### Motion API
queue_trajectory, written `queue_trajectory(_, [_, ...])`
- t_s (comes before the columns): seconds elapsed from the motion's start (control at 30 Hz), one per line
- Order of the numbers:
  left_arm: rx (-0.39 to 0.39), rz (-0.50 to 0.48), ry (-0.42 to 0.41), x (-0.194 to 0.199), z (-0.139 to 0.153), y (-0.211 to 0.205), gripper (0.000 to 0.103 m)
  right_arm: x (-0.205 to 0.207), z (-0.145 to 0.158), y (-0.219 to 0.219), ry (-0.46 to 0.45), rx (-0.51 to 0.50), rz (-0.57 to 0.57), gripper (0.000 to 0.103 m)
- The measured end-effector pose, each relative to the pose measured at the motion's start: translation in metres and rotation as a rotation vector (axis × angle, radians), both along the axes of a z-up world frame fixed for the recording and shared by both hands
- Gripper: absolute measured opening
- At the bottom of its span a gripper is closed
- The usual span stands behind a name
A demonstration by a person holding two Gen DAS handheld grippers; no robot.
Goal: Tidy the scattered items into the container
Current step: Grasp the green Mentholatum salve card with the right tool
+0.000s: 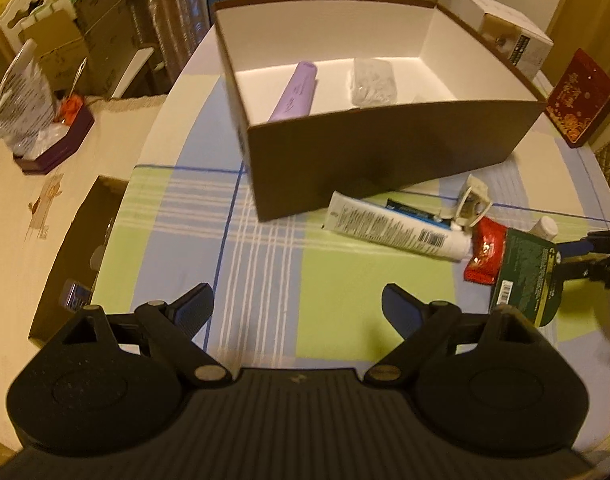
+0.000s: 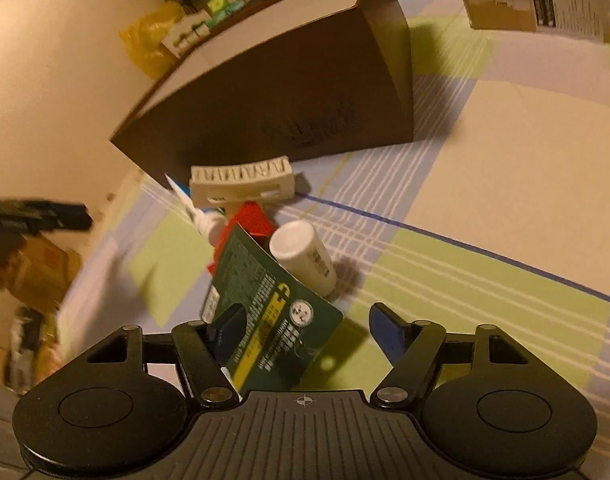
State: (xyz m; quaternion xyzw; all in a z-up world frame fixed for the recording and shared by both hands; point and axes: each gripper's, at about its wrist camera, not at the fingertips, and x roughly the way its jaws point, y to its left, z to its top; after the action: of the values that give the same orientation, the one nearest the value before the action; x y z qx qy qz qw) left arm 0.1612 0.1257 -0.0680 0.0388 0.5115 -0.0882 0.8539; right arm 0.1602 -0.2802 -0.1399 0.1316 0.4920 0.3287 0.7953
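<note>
The brown box [image 1: 385, 160] with a white inside holds a purple tube [image 1: 295, 92] and a clear bag [image 1: 373, 82]. In front of it lie a white tube [image 1: 393, 228], a cream hair clip [image 1: 475, 200], a red packet [image 1: 485, 256], a green card packet [image 1: 525, 272] and a white bottle [image 1: 545, 226]. My left gripper [image 1: 297, 308] hovers open over the checked cloth with nothing in it. My right gripper [image 2: 309, 332] is open around the green packet [image 2: 265, 300], which tilts against its left finger. The bottle [image 2: 305, 256], clip [image 2: 241, 180] and box [image 2: 285, 92] lie beyond.
A red gift box [image 1: 581, 96] and a white carton [image 1: 505, 28] stand right of the brown box. A purple tray with a plastic bag [image 1: 53, 140] sits on a side surface to the left. The round table's edge curves close on the left.
</note>
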Motion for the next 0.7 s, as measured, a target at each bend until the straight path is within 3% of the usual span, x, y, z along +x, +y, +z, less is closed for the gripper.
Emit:
queue_trajectory(0.07, [0.005,0.015,0.006,-0.002,-0.001,0.003,0.089,0.001,-0.003,-0.002,0.015,0.025,0.019,0.042])
queue_trajectory(0.1, [0.007,0.022,0.009,-0.003,-0.002,0.005,0.089,0.000,-0.002,-0.002,0.009,0.031,0.031,0.031])
queue_trajectory(0.2, [0.014,0.043,0.015,-0.007,-0.003,0.011,0.089,-0.010,0.008,-0.005,-0.043,0.034,0.051,0.013])
queue_trajectory(0.27, [0.019,0.052,0.019,-0.009,-0.005,0.014,0.089,-0.020,0.021,-0.003,-0.101,0.016,0.074,0.012])
queue_trajectory(0.37, [0.023,0.057,0.023,-0.012,-0.006,0.016,0.089,-0.044,0.046,0.012,-0.237,-0.093,0.150,0.012])
queue_trajectory(0.57, [0.023,0.051,0.027,-0.016,-0.007,0.018,0.089,-0.110,0.085,0.062,-0.497,-0.318,0.432,0.012])
queue_trajectory(0.63, [0.020,0.051,0.025,-0.016,-0.007,0.019,0.089,-0.128,0.086,0.076,-0.536,-0.351,0.513,0.011])
queue_trajectory(0.7, [0.016,0.052,0.023,-0.016,-0.006,0.020,0.089,-0.137,0.083,0.087,-0.514,-0.344,0.557,0.011])
